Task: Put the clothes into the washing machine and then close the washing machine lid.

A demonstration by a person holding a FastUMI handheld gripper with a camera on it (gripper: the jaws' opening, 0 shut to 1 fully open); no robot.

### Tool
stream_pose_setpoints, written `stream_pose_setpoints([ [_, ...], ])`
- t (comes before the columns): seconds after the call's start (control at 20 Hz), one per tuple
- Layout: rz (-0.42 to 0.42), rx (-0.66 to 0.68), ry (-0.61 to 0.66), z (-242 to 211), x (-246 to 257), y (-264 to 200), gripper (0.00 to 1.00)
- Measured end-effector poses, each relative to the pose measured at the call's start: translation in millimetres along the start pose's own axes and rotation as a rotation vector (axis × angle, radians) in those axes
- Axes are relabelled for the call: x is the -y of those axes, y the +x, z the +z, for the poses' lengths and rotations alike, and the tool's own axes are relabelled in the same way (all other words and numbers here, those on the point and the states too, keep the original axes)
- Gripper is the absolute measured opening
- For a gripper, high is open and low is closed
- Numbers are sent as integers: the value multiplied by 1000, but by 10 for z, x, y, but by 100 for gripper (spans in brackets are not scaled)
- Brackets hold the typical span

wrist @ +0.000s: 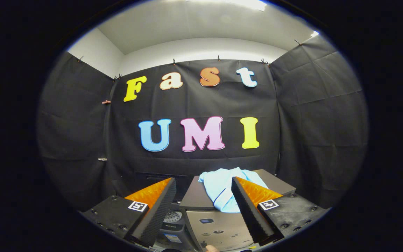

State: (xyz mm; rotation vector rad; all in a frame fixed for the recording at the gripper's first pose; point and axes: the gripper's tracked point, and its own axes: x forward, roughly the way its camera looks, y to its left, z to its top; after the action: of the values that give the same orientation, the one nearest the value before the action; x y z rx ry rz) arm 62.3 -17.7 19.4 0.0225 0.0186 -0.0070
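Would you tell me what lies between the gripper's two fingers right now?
In the gripper view, the open gripper frames the washing machine's grey lid, with the light blue garment lying on it.

The one camera rides on the gripper [201,210] and looks forward along its two fingers [157,210], which rise from the bottom of the view and stand well apart. It sits slightly above the washing machine [219,227] and close to it, so the machine's control panel and top lie between and just beyond the fingers. The lens faces roughly level, perhaps tilted a little downward, toward the booth's back wall [194,101], with the side walls curving in on both flanks and the pale ceiling [201,28] overhead. The fisheye bends straight edges strongly.
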Motion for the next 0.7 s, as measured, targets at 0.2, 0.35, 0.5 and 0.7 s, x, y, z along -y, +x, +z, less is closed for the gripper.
stream_pose_setpoints([
  [0.2, -30, -25, -5, -14, 137, 375, 99],
  [0.35, -64, -59, 14, -50, 306, 684, 100],
  [0.5, -93, -78, 44, -74, 486, 1008, 100],
  [0.7, -115, -104, 66, -102, 700, 1470, 98],
])
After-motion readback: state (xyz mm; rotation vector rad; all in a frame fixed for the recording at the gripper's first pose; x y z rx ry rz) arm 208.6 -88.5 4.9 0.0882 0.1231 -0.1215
